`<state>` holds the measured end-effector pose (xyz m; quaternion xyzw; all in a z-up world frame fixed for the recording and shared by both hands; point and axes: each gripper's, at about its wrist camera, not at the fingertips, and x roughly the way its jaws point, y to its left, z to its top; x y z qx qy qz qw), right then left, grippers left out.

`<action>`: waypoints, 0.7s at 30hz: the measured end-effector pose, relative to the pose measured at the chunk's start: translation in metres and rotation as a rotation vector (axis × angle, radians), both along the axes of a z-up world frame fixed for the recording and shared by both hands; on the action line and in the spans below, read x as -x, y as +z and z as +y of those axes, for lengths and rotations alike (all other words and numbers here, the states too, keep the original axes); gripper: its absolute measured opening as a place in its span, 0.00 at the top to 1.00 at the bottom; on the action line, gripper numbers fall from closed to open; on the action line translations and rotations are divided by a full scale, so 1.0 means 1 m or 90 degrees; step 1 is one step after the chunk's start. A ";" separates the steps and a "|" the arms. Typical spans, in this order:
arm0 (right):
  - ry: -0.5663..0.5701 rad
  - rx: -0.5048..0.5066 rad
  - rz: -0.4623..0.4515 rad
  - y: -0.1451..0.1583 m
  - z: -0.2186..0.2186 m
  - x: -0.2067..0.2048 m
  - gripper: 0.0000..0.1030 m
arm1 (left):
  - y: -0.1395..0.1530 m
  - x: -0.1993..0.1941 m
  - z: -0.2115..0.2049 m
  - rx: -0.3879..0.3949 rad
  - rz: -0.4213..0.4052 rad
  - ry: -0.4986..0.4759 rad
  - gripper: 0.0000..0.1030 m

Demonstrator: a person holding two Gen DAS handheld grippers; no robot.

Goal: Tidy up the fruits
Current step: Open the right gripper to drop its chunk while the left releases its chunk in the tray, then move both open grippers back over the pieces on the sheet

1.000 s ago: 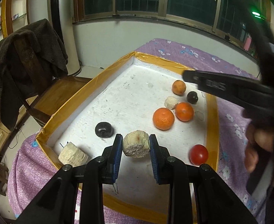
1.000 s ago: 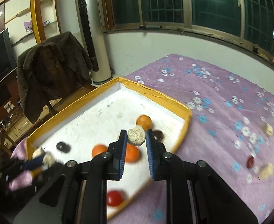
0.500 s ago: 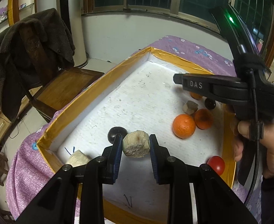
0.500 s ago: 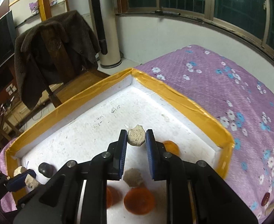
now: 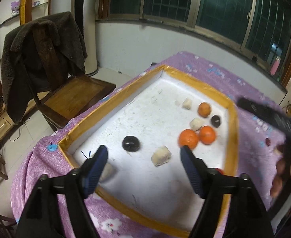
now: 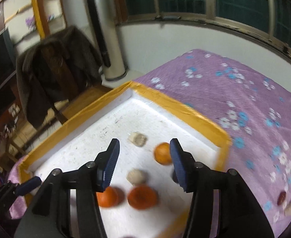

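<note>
Both opening: left tool [image 5: 143, 155], right tool [image 6: 144, 159] (jaws apart, nothing gripped) over white tray [image 5: 231, 138].

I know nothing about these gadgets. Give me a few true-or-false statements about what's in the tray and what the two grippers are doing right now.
1. The left gripper is squeezing a pale chunk. False: its fingers are opening, and the pale chunk lies loose in the tray.
2. Three oranges sit in the tray. True.
3. The right gripper holds an orange. False: it is opening, gripping nothing.
4. Some pieces lie outside the tray on the purple cloth. True.
</note>
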<state>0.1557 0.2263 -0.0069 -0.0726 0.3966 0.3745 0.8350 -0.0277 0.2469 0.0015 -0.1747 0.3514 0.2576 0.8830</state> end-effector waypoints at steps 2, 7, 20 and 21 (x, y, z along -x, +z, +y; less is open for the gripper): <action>-0.028 -0.026 -0.003 0.009 -0.034 0.009 0.33 | 0.007 0.000 -0.013 -0.002 -0.018 -0.015 0.23; -0.104 -0.021 -0.019 0.015 -0.126 0.033 0.24 | 0.013 -0.017 -0.061 -0.013 -0.018 -0.093 0.22; -0.298 0.040 0.010 -0.019 -0.296 0.015 0.24 | -0.004 -0.059 -0.156 -0.057 0.025 -0.219 0.22; -0.299 0.037 0.011 -0.019 -0.299 0.015 0.24 | -0.005 -0.059 -0.159 -0.057 0.027 -0.222 0.22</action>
